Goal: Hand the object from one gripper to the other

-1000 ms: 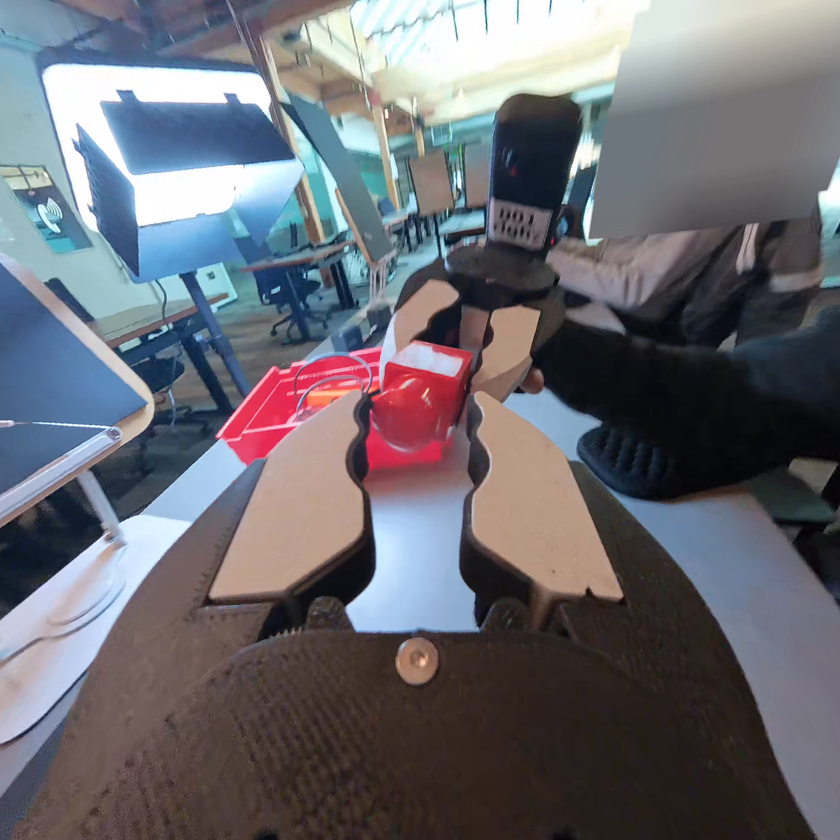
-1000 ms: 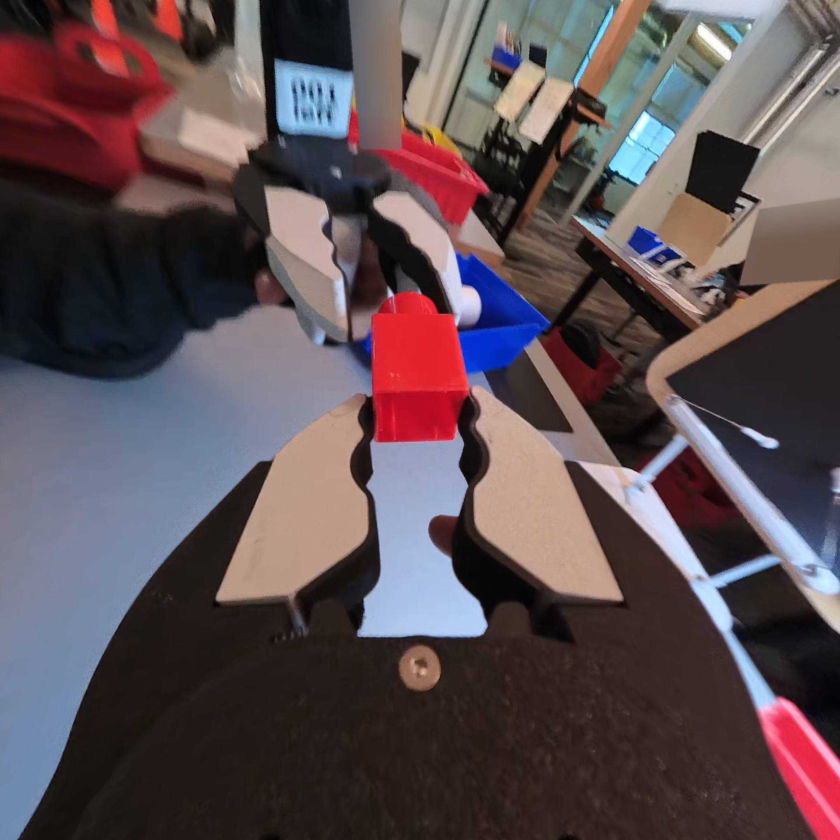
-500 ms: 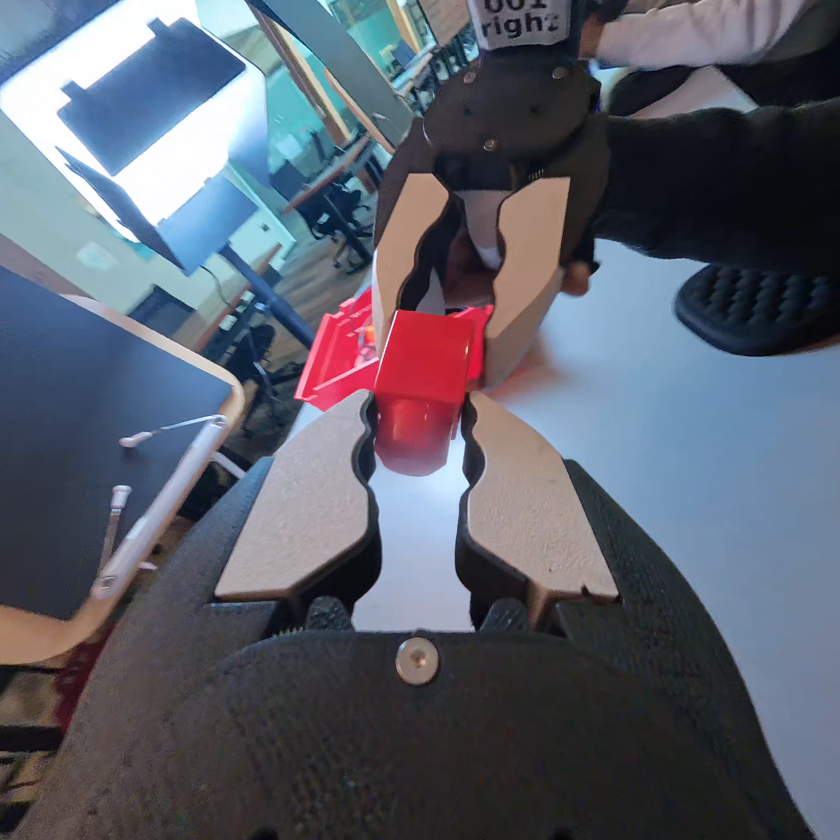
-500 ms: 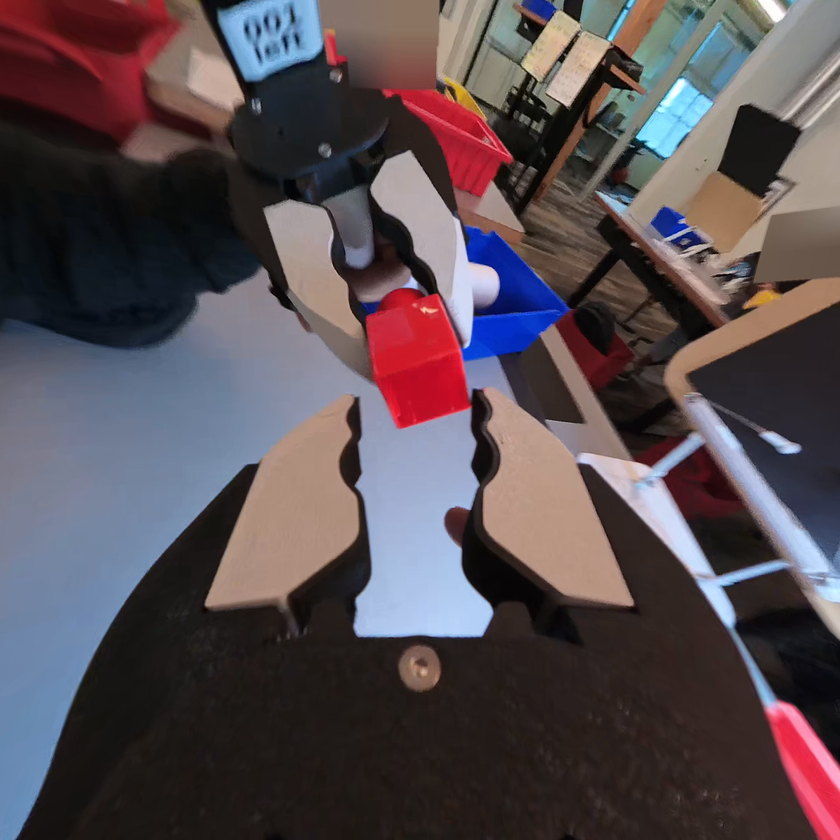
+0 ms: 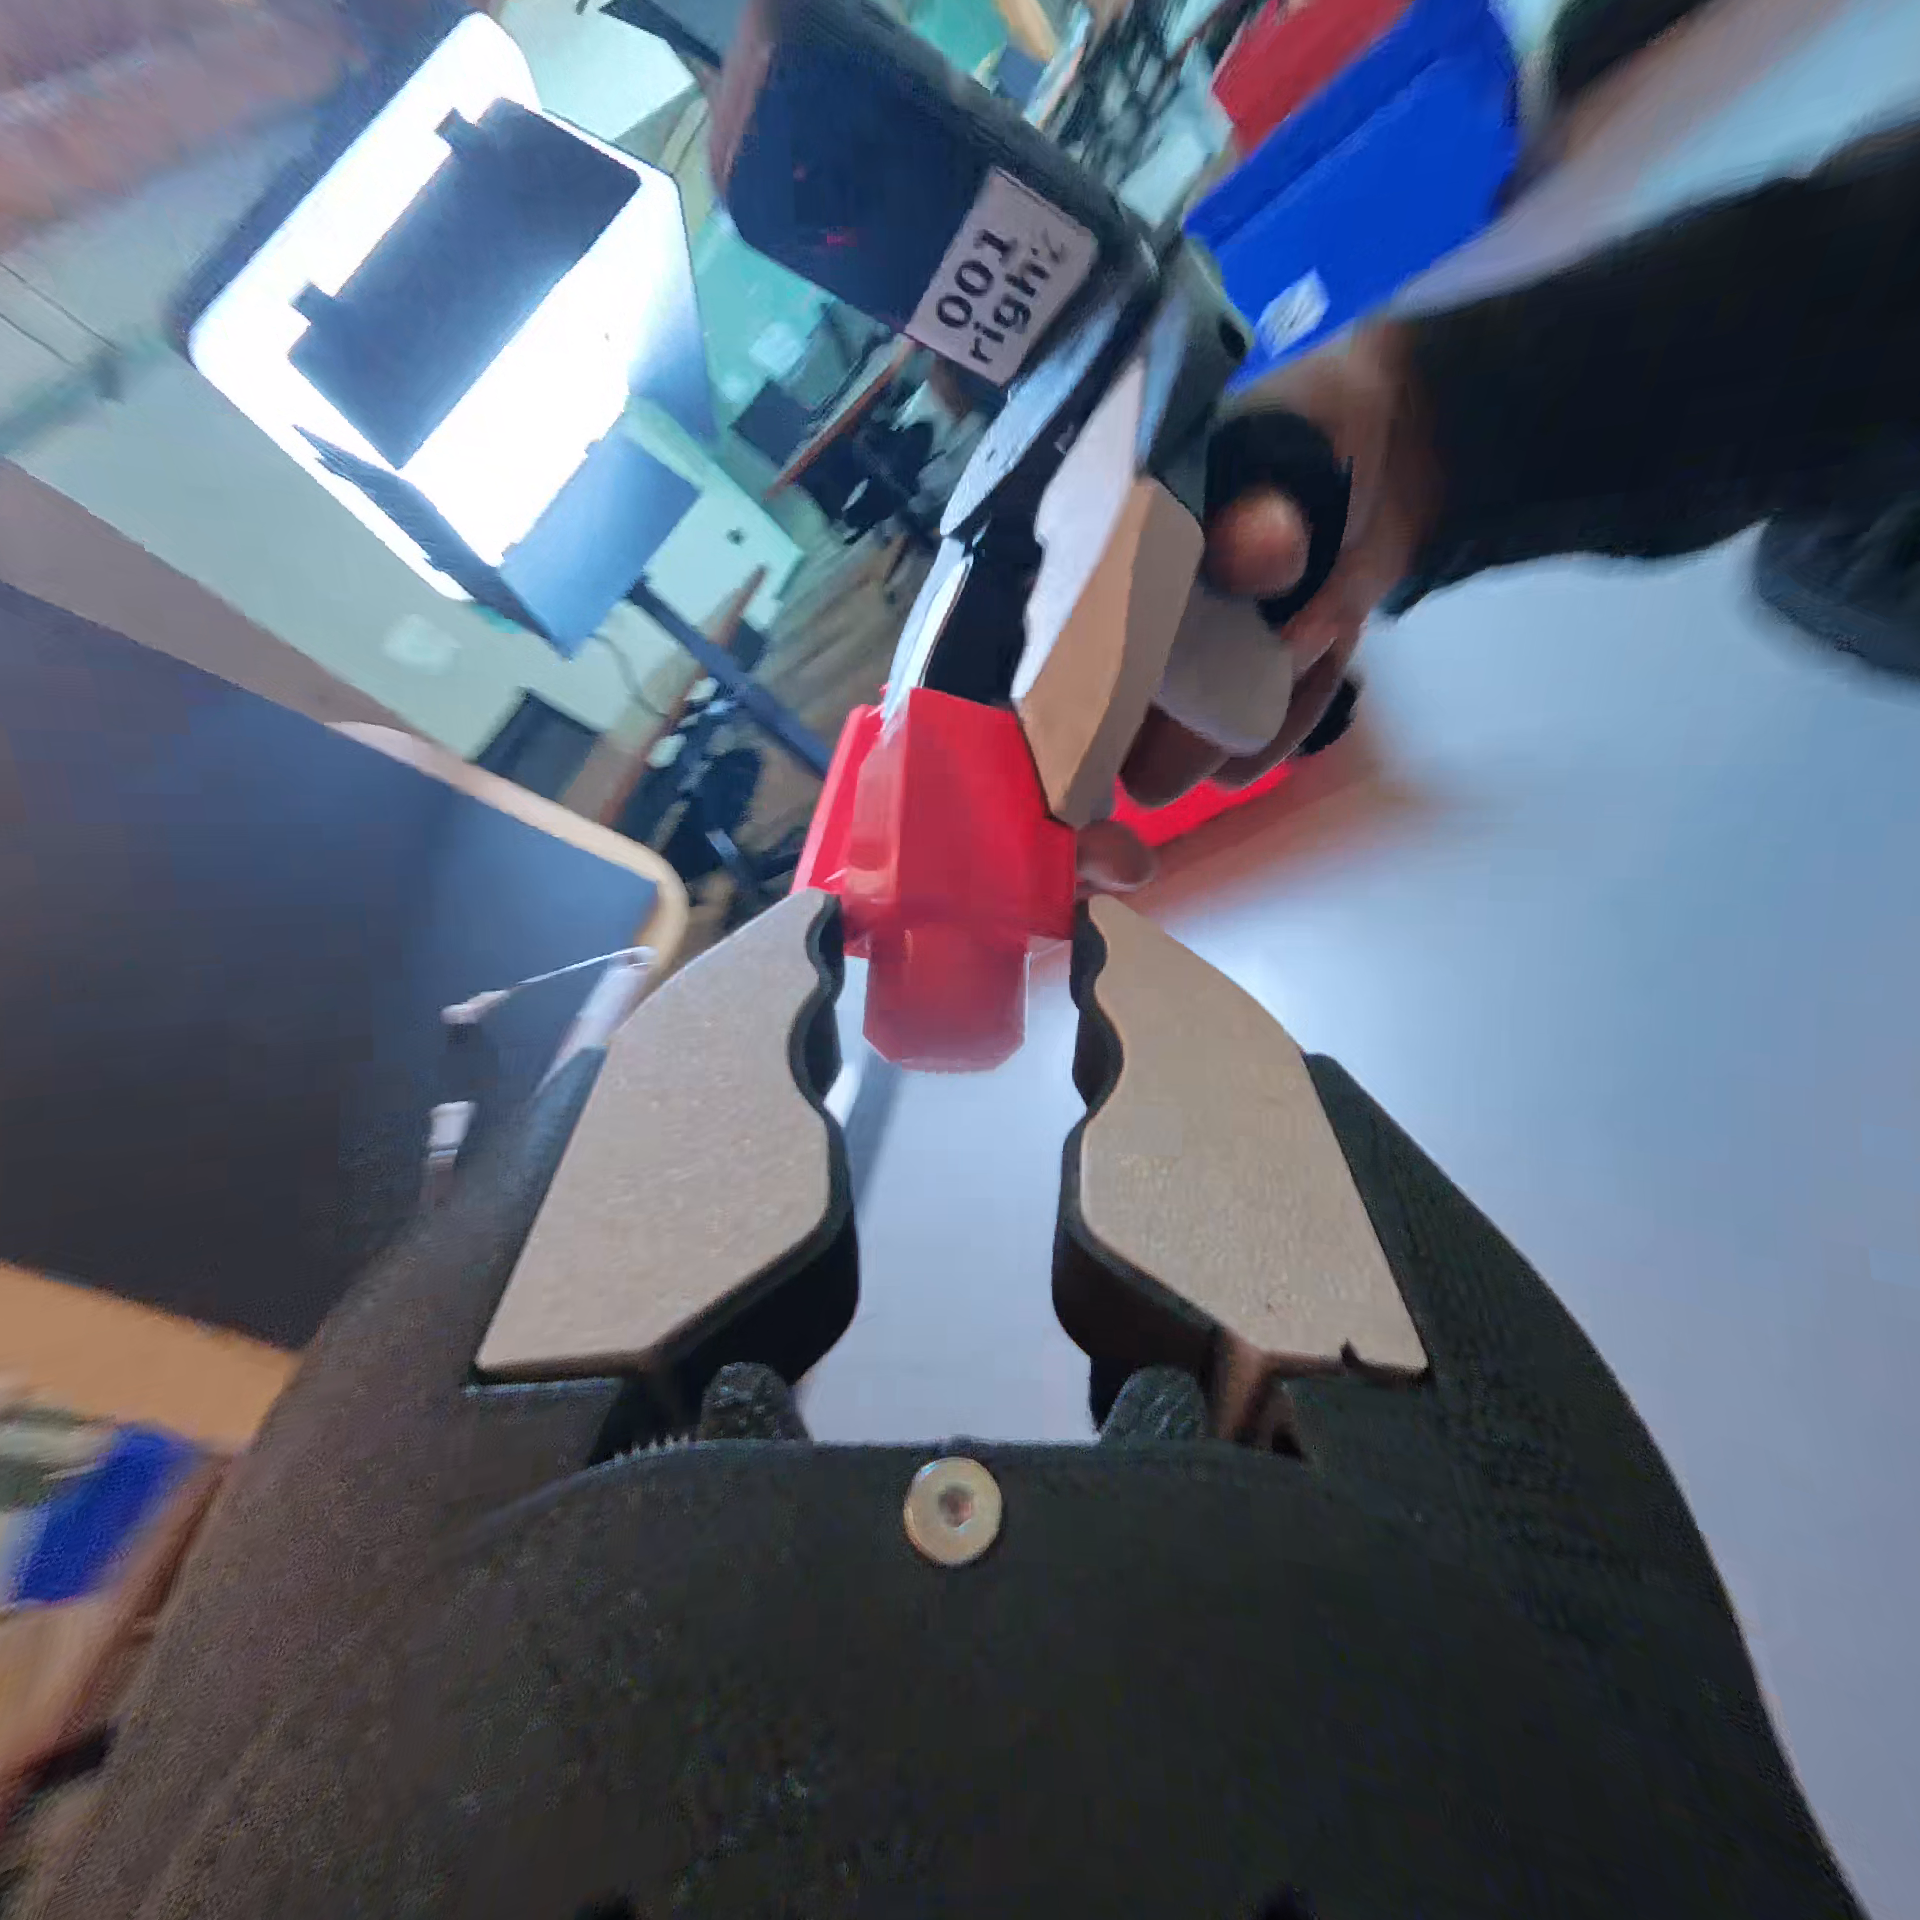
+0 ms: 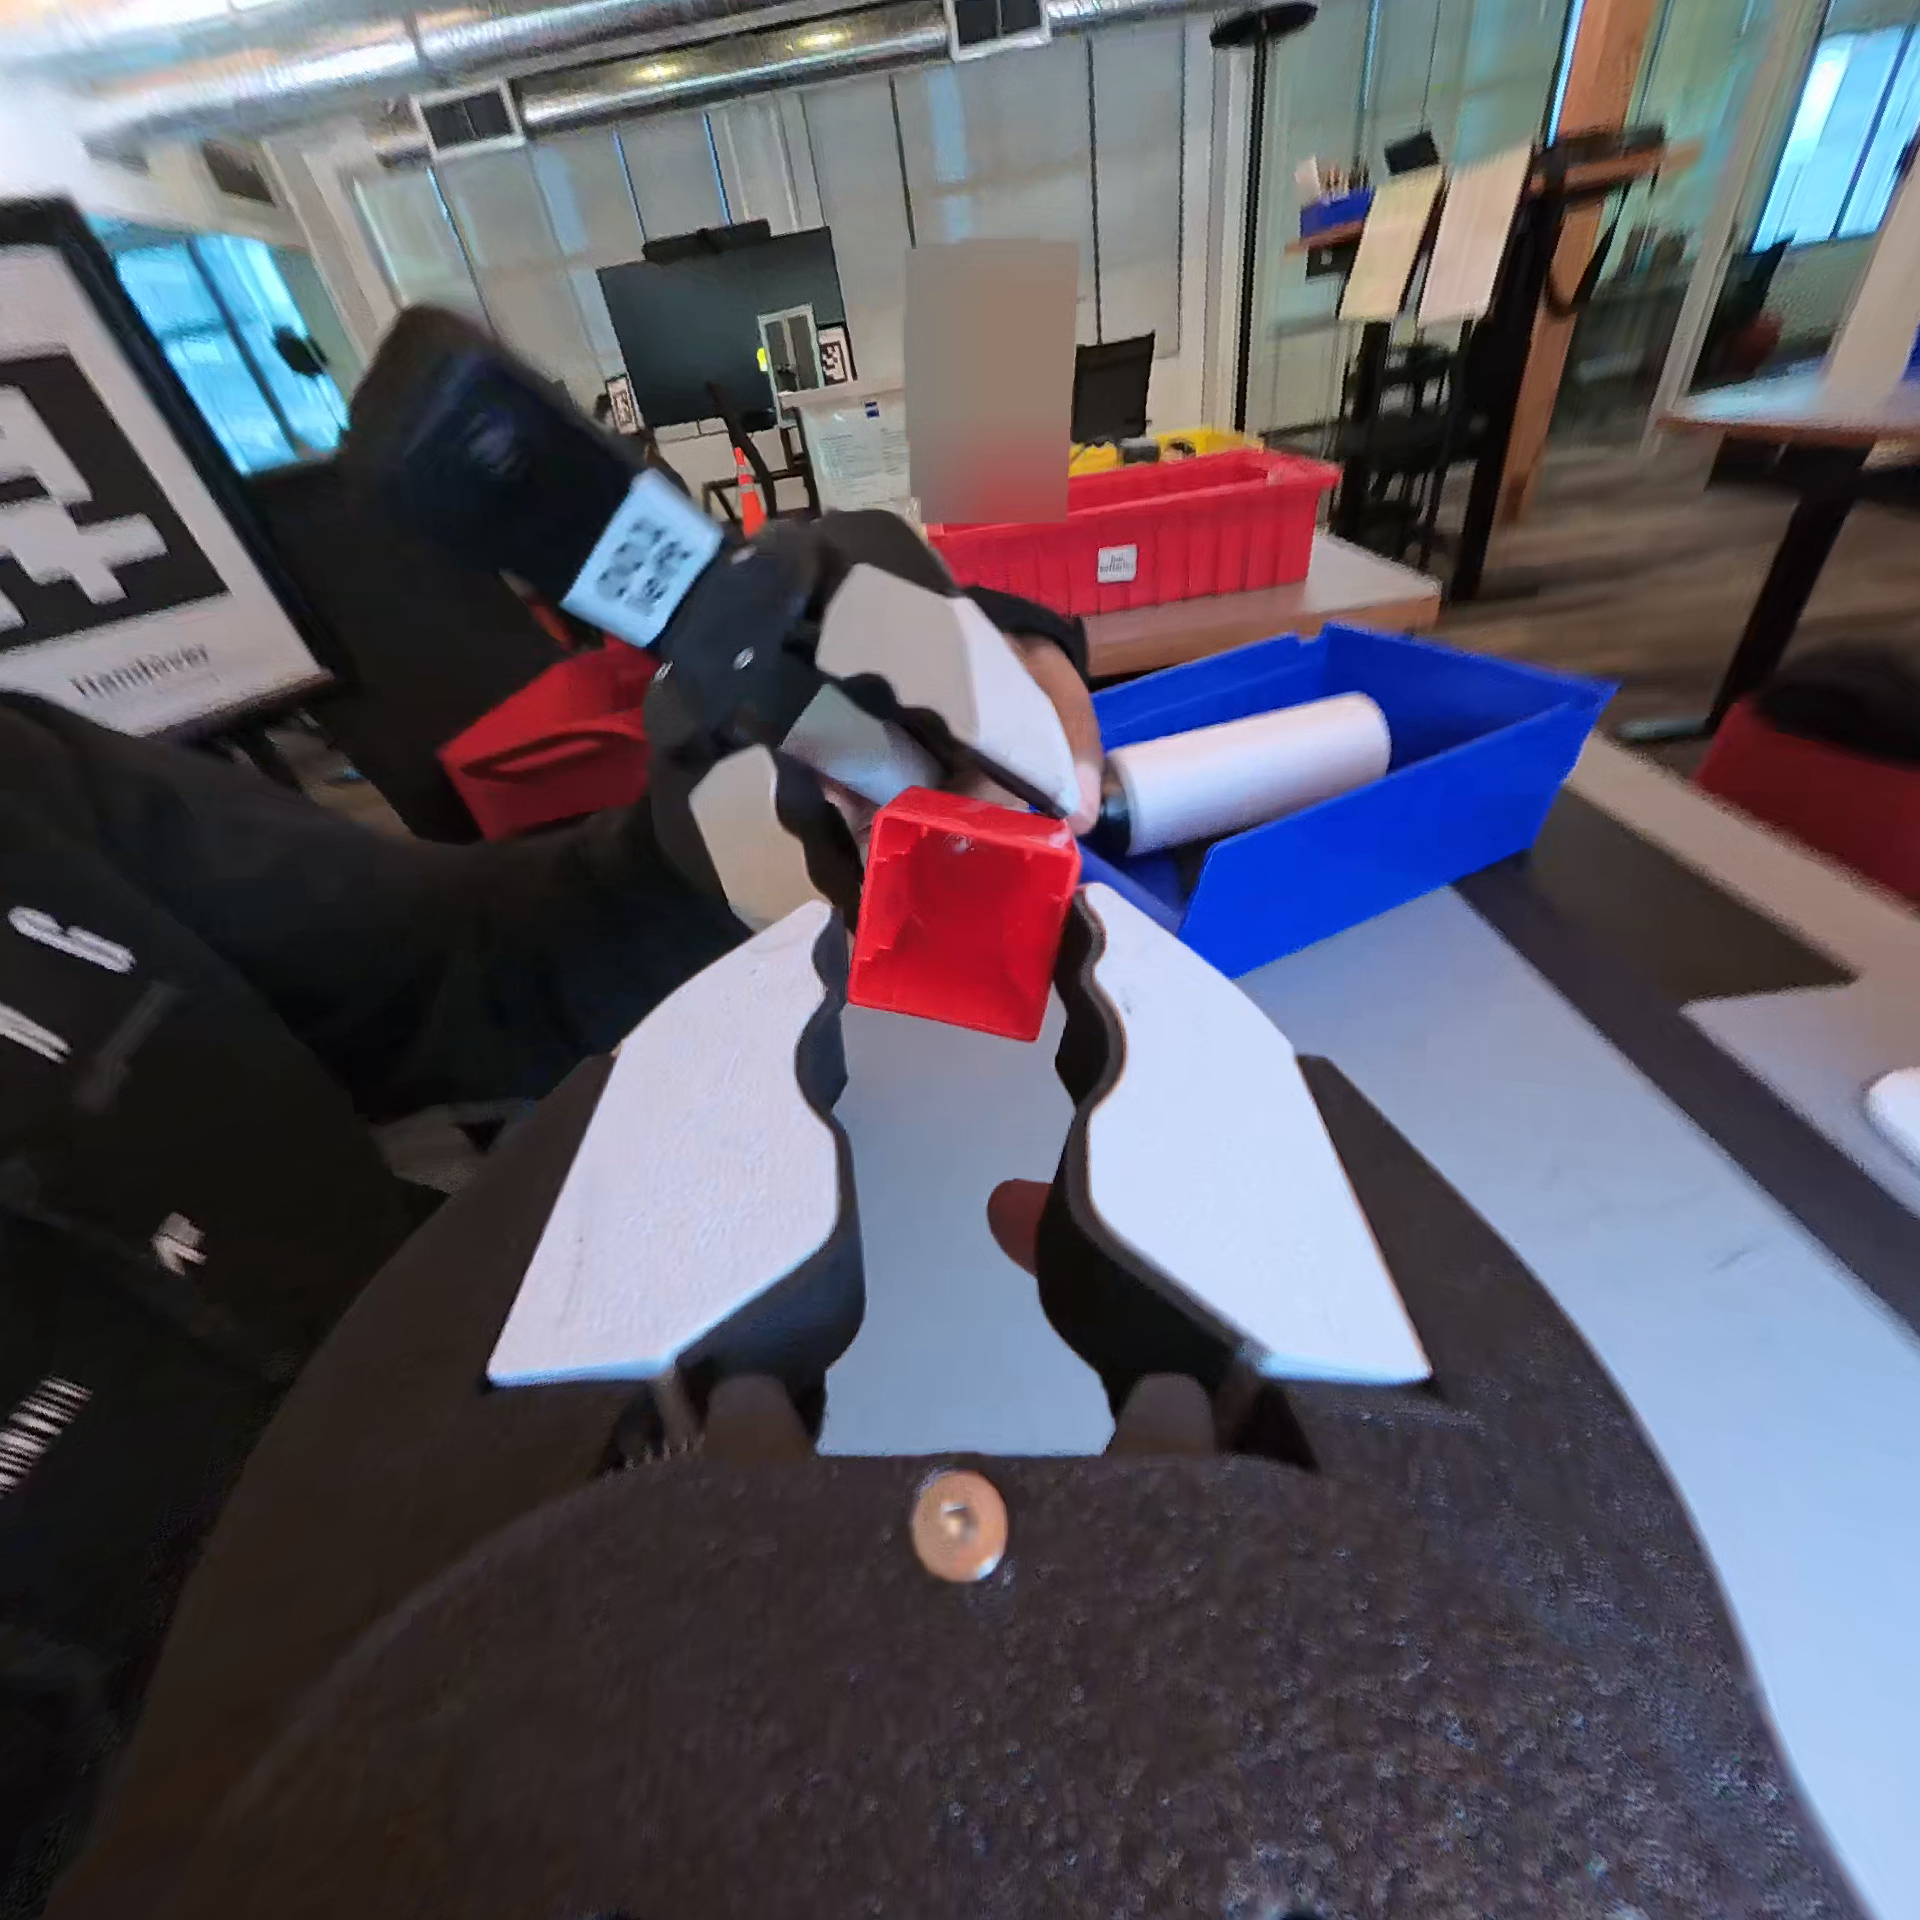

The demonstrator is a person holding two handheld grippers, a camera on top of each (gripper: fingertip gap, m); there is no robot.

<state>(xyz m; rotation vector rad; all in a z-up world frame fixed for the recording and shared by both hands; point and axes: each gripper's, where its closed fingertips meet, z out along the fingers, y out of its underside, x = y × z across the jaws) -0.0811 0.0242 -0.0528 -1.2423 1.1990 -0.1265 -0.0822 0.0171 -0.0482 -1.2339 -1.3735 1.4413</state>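
We see a bright light panel [image 5: 436, 343], glass partitions [image 6: 1039, 208], and a wall screen [image 6: 717, 312].

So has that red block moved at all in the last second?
Yes. In the right wrist view the red block, earlier overlapping the blue bin, now sits left of it, turned to show its hollow underside.

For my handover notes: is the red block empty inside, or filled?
Empty. The right wrist view looks into the red block through its open end and shows only bare red walls.
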